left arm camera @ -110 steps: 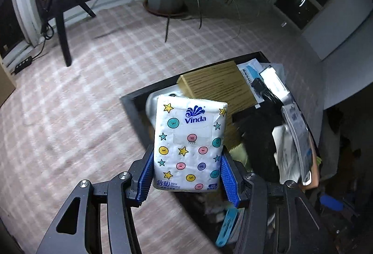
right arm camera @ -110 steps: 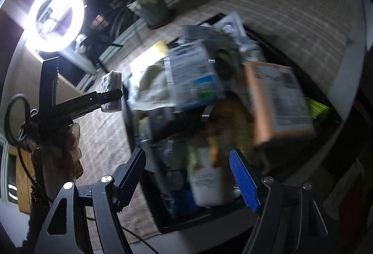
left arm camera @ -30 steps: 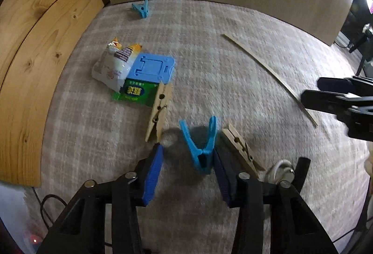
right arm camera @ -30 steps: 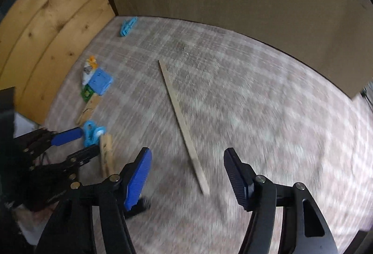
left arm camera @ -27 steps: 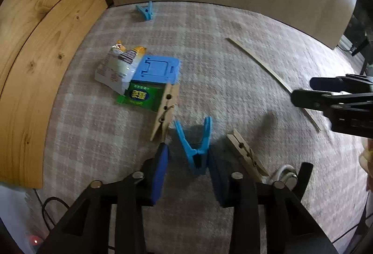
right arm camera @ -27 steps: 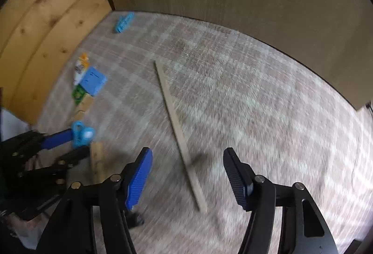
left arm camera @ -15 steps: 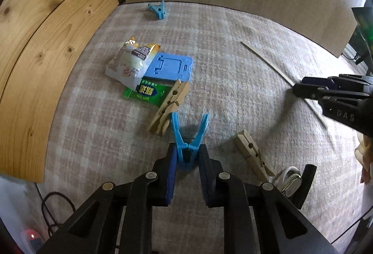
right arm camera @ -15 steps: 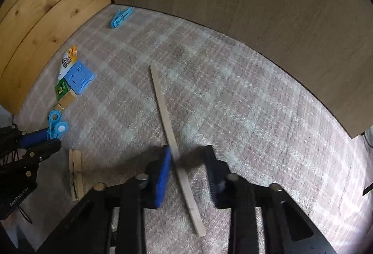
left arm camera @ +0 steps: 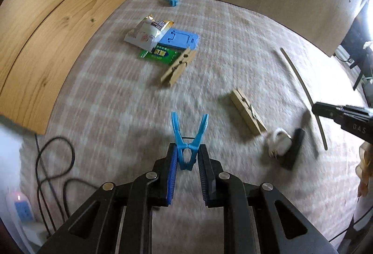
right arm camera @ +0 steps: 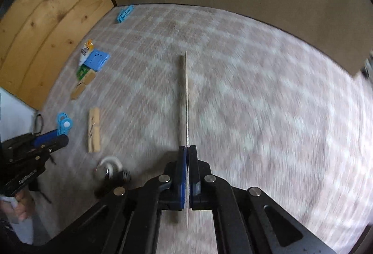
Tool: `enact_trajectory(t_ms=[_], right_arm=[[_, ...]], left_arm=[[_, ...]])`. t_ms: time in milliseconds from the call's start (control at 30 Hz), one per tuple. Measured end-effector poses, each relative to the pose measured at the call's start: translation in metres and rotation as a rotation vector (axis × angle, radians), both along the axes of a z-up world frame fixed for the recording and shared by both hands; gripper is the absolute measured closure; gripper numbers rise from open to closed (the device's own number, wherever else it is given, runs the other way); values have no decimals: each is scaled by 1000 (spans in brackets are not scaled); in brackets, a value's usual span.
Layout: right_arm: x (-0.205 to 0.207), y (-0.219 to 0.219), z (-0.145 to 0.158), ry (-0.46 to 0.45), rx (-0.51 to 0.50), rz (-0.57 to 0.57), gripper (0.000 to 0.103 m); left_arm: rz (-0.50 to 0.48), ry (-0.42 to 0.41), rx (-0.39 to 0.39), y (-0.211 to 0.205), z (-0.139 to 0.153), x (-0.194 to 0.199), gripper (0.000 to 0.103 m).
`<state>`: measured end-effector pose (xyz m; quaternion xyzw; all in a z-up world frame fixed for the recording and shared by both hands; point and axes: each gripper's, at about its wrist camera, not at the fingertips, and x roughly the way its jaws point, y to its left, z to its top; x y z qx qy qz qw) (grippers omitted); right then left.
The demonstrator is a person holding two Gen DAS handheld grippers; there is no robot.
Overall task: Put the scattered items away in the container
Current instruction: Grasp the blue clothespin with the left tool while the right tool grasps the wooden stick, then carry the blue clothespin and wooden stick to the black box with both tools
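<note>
Your left gripper [left arm camera: 186,161] is pinching the blue clip [left arm camera: 188,137] by its handle end, so the clip's two prongs fan out ahead of the fingers, clear of the carpet [left arm camera: 233,32]. Your right gripper [right arm camera: 187,156] is pressed flat on the thin wooden strip [right arm camera: 186,100], which runs straight out ahead of its tips and pokes back behind them as well. No container shows in either view, so both loads have some way to travel.

The clip is the shakier hold: the pads grip only the tapering handles, and squeezing those opens the clip, so it could pivot or pop out if you swing fast.

The strip is long and edge-on in the jaws; its far end may catch the carpet or a wall and lever itself loose, or swing into your left gripper off to that side.

Left of the strip lie a wooden peg [right arm camera: 94,130] and a white roll [right arm camera: 109,166]; ahead of the clip sit another peg [left arm camera: 178,67], a blue plate [left arm camera: 179,38] and packets [left arm camera: 149,31]. Lift high enough not to drag through them.
</note>
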<state>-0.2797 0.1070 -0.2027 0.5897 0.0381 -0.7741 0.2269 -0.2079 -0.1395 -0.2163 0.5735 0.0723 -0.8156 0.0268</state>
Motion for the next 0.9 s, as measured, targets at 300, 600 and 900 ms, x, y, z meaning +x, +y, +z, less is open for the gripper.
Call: enact_trajectory(t_ms=[300, 600, 900], right_arm=[[56, 67, 18, 3, -162, -159, 102], [129, 177, 67, 97, -232, -360, 102], [223, 321, 105, 188, -202, -615, 102]], left_arm=[[-79, 53, 8, 47, 34, 26, 84], [-325, 109, 54, 182, 66, 28, 84], [-601, 127, 127, 355, 85, 53, 84]])
